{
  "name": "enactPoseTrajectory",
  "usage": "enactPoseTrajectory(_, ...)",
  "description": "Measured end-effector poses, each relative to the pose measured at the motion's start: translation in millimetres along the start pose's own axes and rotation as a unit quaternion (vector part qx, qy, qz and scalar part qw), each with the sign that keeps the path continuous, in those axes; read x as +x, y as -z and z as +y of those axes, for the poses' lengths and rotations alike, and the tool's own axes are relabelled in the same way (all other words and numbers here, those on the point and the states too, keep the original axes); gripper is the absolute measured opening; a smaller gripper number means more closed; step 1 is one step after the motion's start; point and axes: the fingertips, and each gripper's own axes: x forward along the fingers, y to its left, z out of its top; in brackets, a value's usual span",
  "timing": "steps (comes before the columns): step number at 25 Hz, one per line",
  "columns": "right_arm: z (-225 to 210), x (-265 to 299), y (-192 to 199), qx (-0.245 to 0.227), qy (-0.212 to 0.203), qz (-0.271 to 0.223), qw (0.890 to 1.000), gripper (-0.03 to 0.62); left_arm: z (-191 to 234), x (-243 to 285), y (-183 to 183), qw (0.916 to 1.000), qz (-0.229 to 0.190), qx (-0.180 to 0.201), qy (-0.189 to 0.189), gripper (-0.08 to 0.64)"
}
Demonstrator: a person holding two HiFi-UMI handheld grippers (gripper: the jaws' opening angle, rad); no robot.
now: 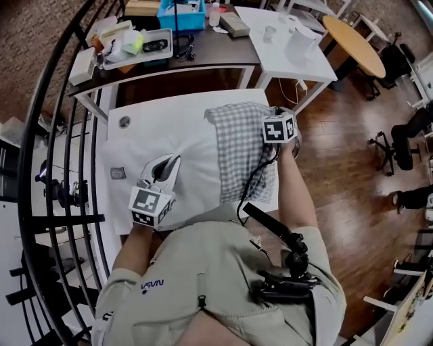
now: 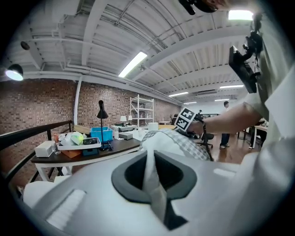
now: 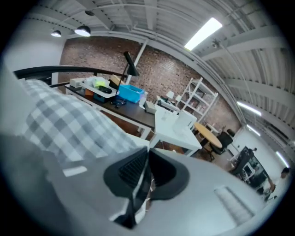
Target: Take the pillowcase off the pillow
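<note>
Tray [image 1: 162, 32]: white, on the dark table [image 1: 216, 54] beyond the work table; holds a yellow-green item [image 1: 135, 42] and a black item [image 1: 155, 46], plus clutter I cannot make out.
Blue bin [image 1: 181, 17]: on the same dark table, just right of the tray; contents not legible.
Work table [image 1: 155, 108]: white, carries the pillow; a small round disc [image 1: 124, 121] lies on its bare far-left part.
Pillow [image 1: 193, 155]: white, lies across the work table; left part bare, bunched up toward the left claw.
Pillowcase [image 1: 240, 145]: grey-and-white check, covers the right part of the pillow only; its open edge crosses the pillow near the middle.
Railing [image 1: 61, 169]: black curved bars, left of the work table.
Second white table [image 1: 298, 57]: right of the dark table, apart from the work.
Cable [image 1: 252, 179]: black, runs over the pillowcase from the right claw toward the person's chest.
Left claw [image 2: 150, 159]: jaws pressed together on a fold of the pillow's bare white fabric.
Right claw [image 3: 146, 160]: at the pillowcase's far right corner; jaws closed, a thin edge of fabric pinched between them, checked cloth just to the left.
</note>
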Motion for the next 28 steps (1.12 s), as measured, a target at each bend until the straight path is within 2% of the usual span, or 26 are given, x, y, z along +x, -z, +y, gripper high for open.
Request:
enactPoseTrajectory(4, 4.2, 17.9, 39.4, 0.027, -0.029, 0.029, 0.999, 0.017, 24.7, 25.1, 24.1, 0.9993, 0.037, -0.008, -0.005, 0.028)
enactPoseTrajectory(7, 19.8, 19.4, 50.4, 0.048, -0.054, 0.025, 0.997, 0.045, 34.1, 48.7, 34.1, 0.9981, 0.061, -0.003, 0.001, 0.082)
enactPoseTrajectory(10, 28.7, -3.0, 33.5, 0.071, -0.079, -0.024, 0.994, 0.117, 43.9, 55.8, 25.0, 0.9979, 0.062, -0.001, -0.015, 0.154)
enactPoseTrajectory(11, 32.2, -17.3, 26.3, 0.078, -0.087, -0.046, 0.992, 0.132, 45.1, 52.5, 18.9, 0.9978, 0.061, 0.004, -0.026, 0.244)
enactPoseTrajectory(12, 37.9, -34.6, 22.1, 0.089, -0.096, -0.065, 0.989, 0.143, 42.3, 46.5, 12.8, 0.9976, 0.060, 0.010, -0.033, 0.301)
enactPoseTrajectory(14, 57.7, -72.9, 23.0, 0.108, -0.121, -0.092, 0.983, 0.152, 18.8, 30.4, 4.8, 0.9971, 0.067, 0.026, -0.024, 0.314)
enactPoseTrajectory(16, 87.1, -109.8, 34.7, 0.112, -0.153, -0.098, 0.977, 0.166, -24.2, 15.1, 12.1, 0.9944, 0.095, 0.045, 0.015, 0.316)
enactPoseTrajectory(19, 135.5, -152.8, 65.2, 0.105, -0.204, -0.077, 0.970, 0.183, -78.4, 3.2, 58.8, 0.9826, 0.163, 0.065, 0.062, 0.331)
enactPoseTrajectory(21, 165.4, -169.3, 90.2, 0.088, -0.227, -0.049, 0.969, 0.190, -90.3, 5.0, 97.4, 0.9729, 0.208, 0.076, 0.067, 0.333)
enactPoseTrajectory(23, 194.1, -175.4, 115.5, 0.070, -0.245, -0.013, 0.967, 0.201, -86.3, 11.0, 121.0, 0.9675, 0.230, 0.090, 0.055, 0.329)
enactPoseTrajectory(25, 216.2, -169.7, 137.3, 0.052, -0.249, 0.017, 0.967, 0.202, -79.1, 17.1, 126.9, 0.9673, 0.231, 0.095, 0.045, 0.257)
enactPoseTrajectory(27, 224.1, -158.3, 146.1, 0.017, -0.226, 0.021, 0.974, 0.200, -75.4, 19.5, 122.4, 0.9694, 0.223, 0.091, 0.049, 0.172)
enactPoseTrajectory(28, 221.7, -154.3, 144.8, -0.005, -0.206, 0.016, 0.978, 0.162, -74.2, 18.9, 117.8, 0.9712, 0.216, 0.086, 0.051, 0.139)
